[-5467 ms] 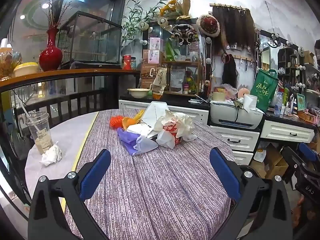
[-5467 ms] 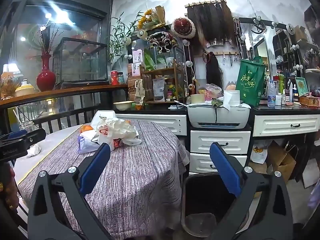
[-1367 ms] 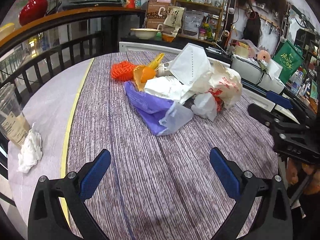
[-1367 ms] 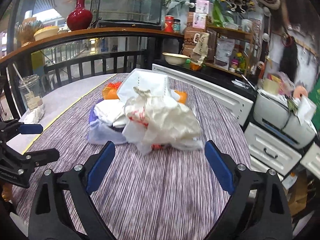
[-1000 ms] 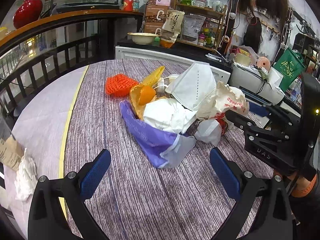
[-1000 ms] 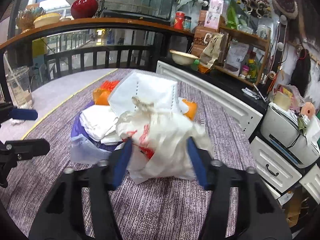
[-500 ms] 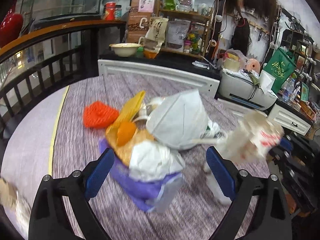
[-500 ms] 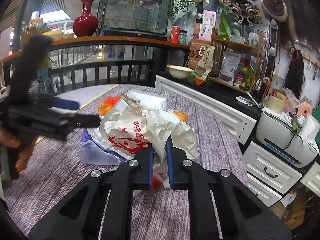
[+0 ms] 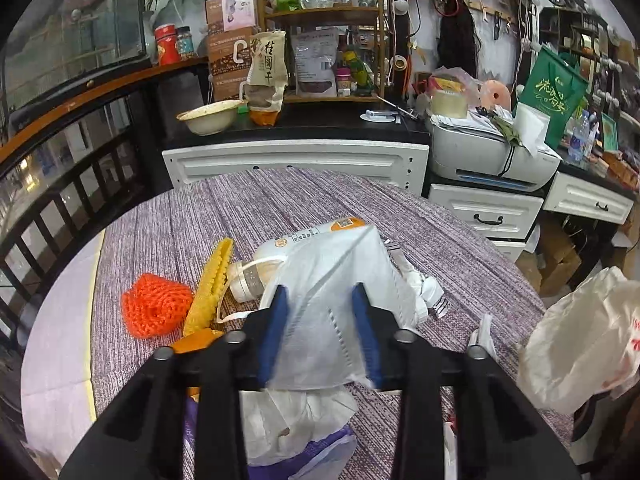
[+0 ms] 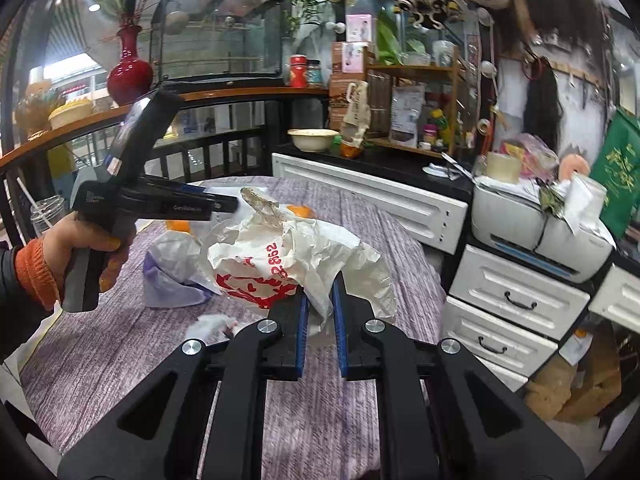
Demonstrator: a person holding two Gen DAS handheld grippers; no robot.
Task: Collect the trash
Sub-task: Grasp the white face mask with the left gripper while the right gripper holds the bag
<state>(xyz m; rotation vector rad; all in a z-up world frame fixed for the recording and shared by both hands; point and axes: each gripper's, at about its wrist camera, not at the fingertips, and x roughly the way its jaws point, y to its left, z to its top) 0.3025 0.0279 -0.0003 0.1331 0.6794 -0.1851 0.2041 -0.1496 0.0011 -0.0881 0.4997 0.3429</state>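
Both claws loaded, both grips thin.
Your right gripper [image 10: 320, 304] pinches the plastic bag [image 10: 292, 260] lower centre; your left gripper [image 9: 320, 320] pinches the face mask [image 9: 332, 280]; either may slip.

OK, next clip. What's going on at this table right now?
Someone is clearing trash off a round table with two handheld grippers. The right gripper is clamped on a crumpled white plastic bag with red print. The left gripper straddles a white face mask, fingers partly closed around it. An orange net, a bottle and a purple bag remain on the cloth.
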